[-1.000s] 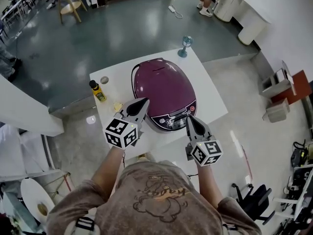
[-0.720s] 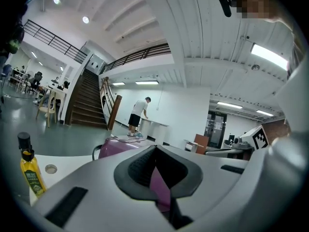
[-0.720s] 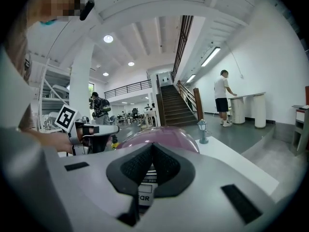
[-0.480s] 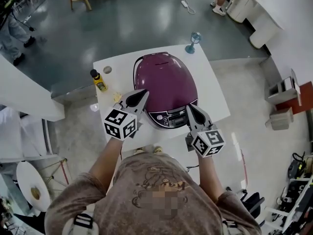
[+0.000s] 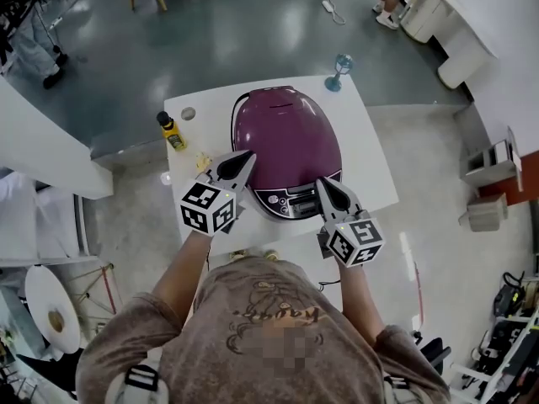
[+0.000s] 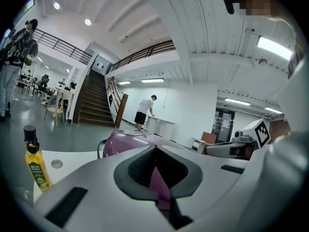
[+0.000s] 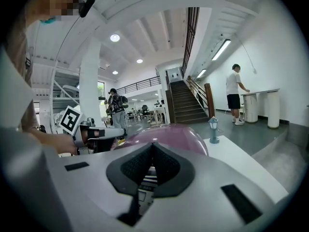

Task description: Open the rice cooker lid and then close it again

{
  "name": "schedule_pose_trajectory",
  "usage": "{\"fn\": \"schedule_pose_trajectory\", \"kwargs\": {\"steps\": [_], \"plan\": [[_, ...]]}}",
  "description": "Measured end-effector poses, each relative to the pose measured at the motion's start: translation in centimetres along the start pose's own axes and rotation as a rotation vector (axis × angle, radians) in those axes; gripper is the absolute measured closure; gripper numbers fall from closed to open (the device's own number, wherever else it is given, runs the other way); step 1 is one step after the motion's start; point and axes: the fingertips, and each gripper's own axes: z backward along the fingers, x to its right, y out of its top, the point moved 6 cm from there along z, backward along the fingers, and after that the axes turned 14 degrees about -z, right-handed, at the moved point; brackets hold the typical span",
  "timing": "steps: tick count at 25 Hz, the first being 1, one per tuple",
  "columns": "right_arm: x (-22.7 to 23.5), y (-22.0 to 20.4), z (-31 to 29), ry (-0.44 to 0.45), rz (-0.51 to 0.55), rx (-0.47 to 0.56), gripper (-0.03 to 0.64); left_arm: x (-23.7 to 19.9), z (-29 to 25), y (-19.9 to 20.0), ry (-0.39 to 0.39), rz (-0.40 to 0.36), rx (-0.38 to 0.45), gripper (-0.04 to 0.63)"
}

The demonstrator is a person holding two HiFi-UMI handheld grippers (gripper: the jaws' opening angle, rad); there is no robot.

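A purple rice cooker (image 5: 286,137) stands on the white table (image 5: 370,171) with its lid down and its control panel (image 5: 293,198) facing me. My left gripper (image 5: 248,155) is shut and empty, with its tips at the cooker's front left side. My right gripper (image 5: 320,183) is also shut and empty, just off the panel's right end. In the left gripper view the shut left gripper (image 6: 155,149) points past the cooker's dome (image 6: 124,141). In the right gripper view the shut right gripper (image 7: 152,144) points at the cooker (image 7: 179,134).
A yellow oil bottle (image 5: 173,131) stands near the table's left edge, with a small round disc (image 5: 188,114) behind it. A blue goblet-like ornament (image 5: 340,70) stands at the far right corner. People stand across the grey floor.
My right gripper has edged forward along the cooker's front right corner. The left gripper has barely moved. The lid has stayed down, and the head view has shifted slightly.
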Motion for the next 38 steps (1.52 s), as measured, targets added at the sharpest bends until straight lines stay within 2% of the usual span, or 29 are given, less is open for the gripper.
{"fn": "schedule_pose_trajectory", "kwargs": {"steps": [13, 27, 38], "plan": [[0.6, -1.0, -0.3, -0.009, 0.018, -0.057, 0.614, 0.1, -0.6, -1.2, 0.009, -0.006, -0.040, 0.574], [0.5, -1.6, -0.6, -0.010, 0.041, -0.137, 0.614, 0.1, -0.5, -1.5, 0.017, -0.002, -0.046, 0.575], [0.4, -1.8, -0.4, -0.001, 0.080, -0.150, 0.615, 0.3, -0.4, -1.5, 0.015, -0.011, -0.046, 0.574]]}}
